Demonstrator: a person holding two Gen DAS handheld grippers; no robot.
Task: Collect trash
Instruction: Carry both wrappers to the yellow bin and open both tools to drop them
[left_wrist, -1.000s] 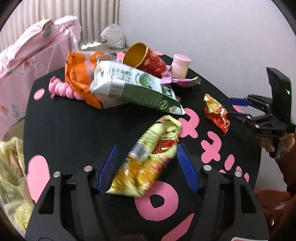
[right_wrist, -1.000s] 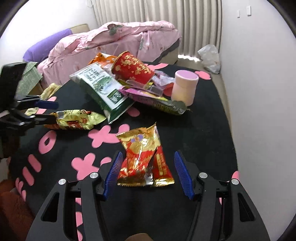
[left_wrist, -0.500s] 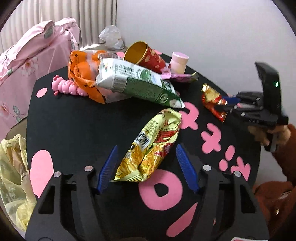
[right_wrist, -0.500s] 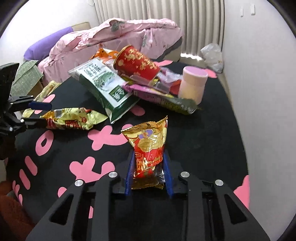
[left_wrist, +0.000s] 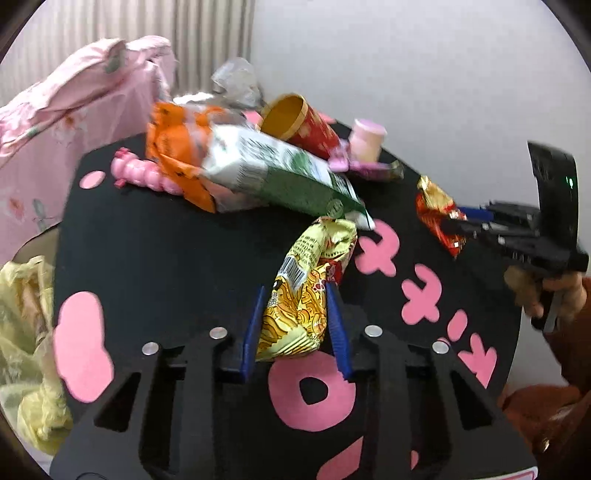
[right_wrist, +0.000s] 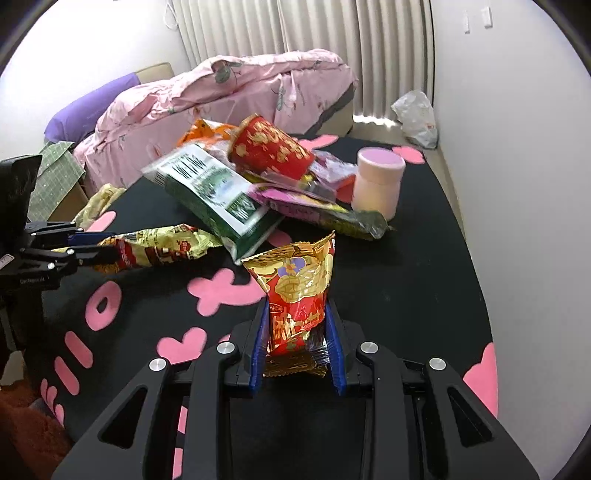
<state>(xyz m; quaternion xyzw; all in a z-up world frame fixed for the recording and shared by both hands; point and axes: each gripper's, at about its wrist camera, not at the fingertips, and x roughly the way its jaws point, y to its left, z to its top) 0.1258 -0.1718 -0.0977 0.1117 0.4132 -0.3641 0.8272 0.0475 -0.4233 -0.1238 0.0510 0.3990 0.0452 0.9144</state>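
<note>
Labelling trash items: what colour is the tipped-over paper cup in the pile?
Red with gold print, yellow-gold inside: paper cup. Clearest in the right wrist view.

My left gripper (left_wrist: 293, 325) is closing, a wrapper between its pads. My right gripper (right_wrist: 297, 341) clamps another. Both angle downward.

Pink quilt (right_wrist: 236, 92), pleated curtain (right_wrist: 332, 33), purple pillow (right_wrist: 85, 110).

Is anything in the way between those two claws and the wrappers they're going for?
Nothing visible. The left gripper is closing its jaws around the yellow snack bag, and the right gripper is clamped on the red-and-gold snack packet.
</note>
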